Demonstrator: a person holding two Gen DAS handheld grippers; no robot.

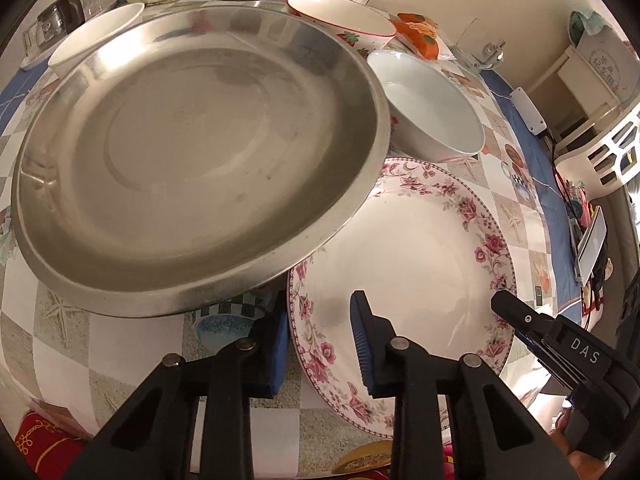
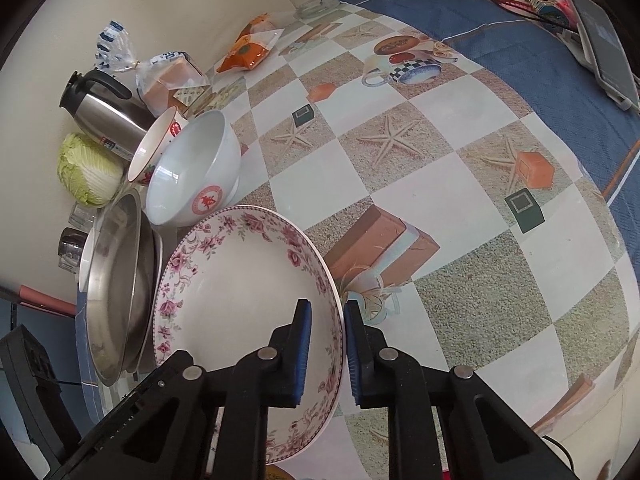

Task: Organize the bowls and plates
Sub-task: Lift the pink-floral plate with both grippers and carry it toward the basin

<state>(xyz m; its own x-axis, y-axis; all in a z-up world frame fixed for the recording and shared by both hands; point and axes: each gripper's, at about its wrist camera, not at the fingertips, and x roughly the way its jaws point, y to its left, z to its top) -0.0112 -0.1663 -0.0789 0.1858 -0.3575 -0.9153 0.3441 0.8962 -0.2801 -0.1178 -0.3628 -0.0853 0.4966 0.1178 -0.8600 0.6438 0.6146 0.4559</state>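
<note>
Each wrist camera looks steeply down along its own fingers, close above the tablecloth (image 2: 440,184). Both views share the floral plate (image 1: 408,256) (image 2: 240,288), steel basin (image 1: 192,152) (image 2: 116,280) and white bowl (image 1: 432,108) (image 2: 192,168).

Floral-rimmed white plate (image 2: 244,280) lying on the table – steel pan (image 1: 192,152) overlapping its edge; plain white bowl (image 1: 432,108) and strawberry-print bowl (image 1: 340,20) sitting upright just behind.

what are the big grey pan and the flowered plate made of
Pan: looks like stainless steel, a brushed grey sheen with dull reflections and scuff marks. Flowered plate: probably glazed ceramic or porcelain, glossy white with a printed pink floral rim.
</note>
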